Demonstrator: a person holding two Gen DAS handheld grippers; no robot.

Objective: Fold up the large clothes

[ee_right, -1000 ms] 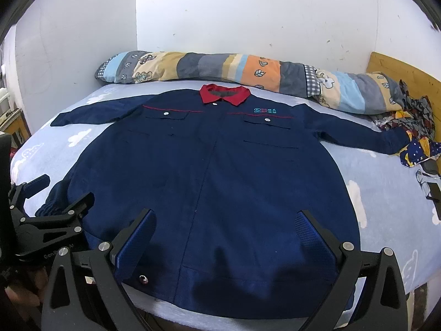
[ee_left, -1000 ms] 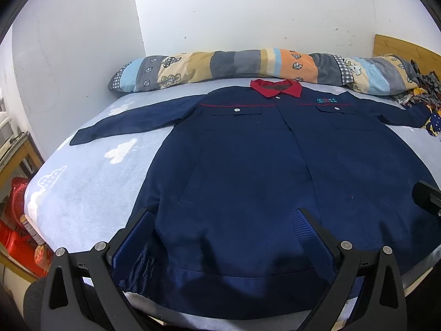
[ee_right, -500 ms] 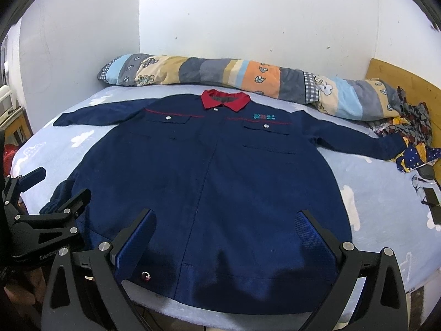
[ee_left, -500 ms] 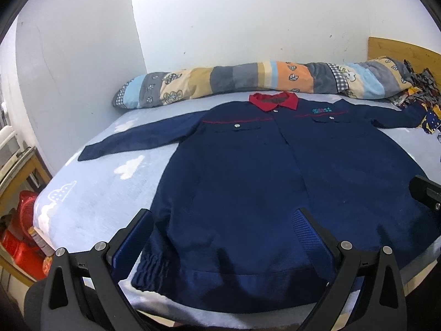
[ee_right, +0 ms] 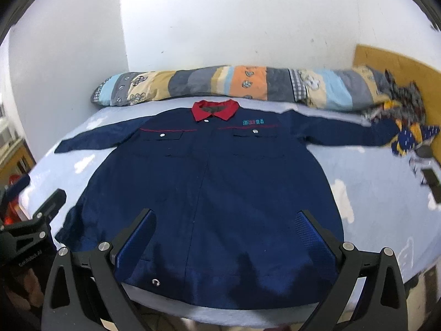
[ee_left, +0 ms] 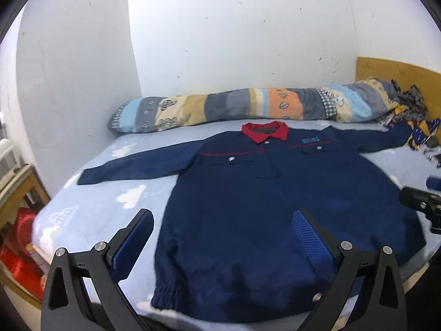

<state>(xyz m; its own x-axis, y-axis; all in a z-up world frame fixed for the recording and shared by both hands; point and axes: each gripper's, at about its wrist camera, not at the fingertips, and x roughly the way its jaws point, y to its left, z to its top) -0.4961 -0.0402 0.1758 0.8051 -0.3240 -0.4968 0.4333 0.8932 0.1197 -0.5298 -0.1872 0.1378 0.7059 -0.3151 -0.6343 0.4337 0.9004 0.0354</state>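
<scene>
Hovering over the foot of the bed (ee_left: 91,207), I have both grippers spread wide and empty: the left gripper (ee_left: 223,237) above the hem's left corner, the right gripper (ee_right: 226,237) above mid-hem. The navy jacket (ee_right: 209,187) lies flat, front up, its 2 sleeves out sideways, red collar (ee_right: 215,109) toward the striped bolster (ee_right: 248,85). I judge folding hasn't begun; next I'd grasp a sleeve or side edge and bring it across.

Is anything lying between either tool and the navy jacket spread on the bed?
Nothing visible. The left tool and right tool are both open above the hem of the navy jacket, which lies flat and uncovered on the bed. The patterned clothes pile touches only its far sleeve end.
</scene>
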